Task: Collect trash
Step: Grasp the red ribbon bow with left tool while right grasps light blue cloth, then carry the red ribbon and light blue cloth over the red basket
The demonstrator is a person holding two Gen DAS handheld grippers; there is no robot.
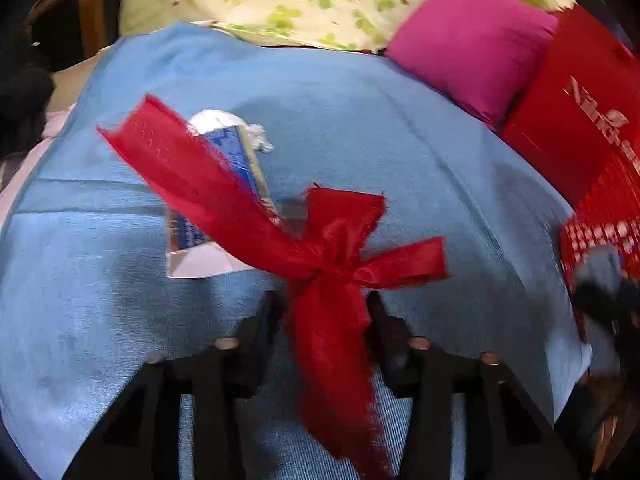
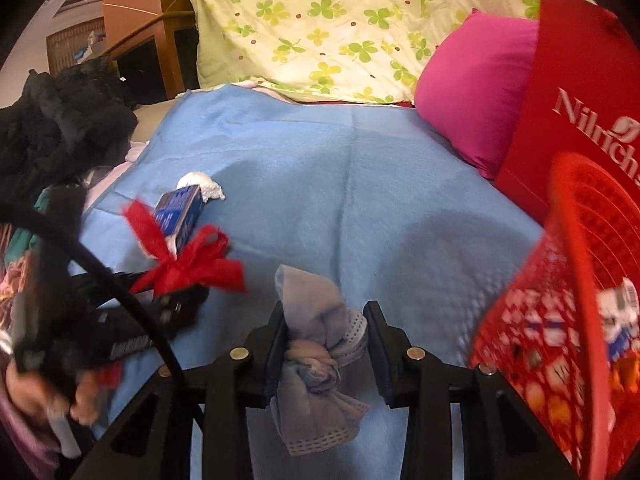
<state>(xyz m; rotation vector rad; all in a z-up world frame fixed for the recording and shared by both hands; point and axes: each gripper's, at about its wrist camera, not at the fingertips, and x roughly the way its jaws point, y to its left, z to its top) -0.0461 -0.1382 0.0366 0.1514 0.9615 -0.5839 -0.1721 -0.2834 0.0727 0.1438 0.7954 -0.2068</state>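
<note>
Blue cloth (image 2: 360, 184) over bed, left gripper (image 1: 324, 320) pinching red ribbon (image 1: 320, 248), right gripper (image 2: 324, 340) clamping seemingly crumpled mask (image 2: 316, 344)

Bed cover (image 2: 320, 184): spread over the bed, under everything named here.
Ribbon bow (image 1: 332, 264): near left, between the left gripper (image 1: 326, 312) fingers.
Carton (image 1: 224, 184): just beyond the bow, lying on the cover, partly under a ribbon tail.
Crumpled wad (image 2: 202, 184): at the carton's far end, touching it.
Knotted face mask (image 2: 320, 344): near centre, between the right gripper (image 2: 326, 344) fingers.
Basket (image 2: 568, 320): near right, tilted, scraps inside.
Box (image 2: 576, 92): behind the basket, far right.
Cushion (image 2: 476, 92): left of the box, leaning on it.
Pillow (image 2: 340, 28): far edge, behind the cushion.
Dark clothes (image 2: 60, 128): far left.
</note>
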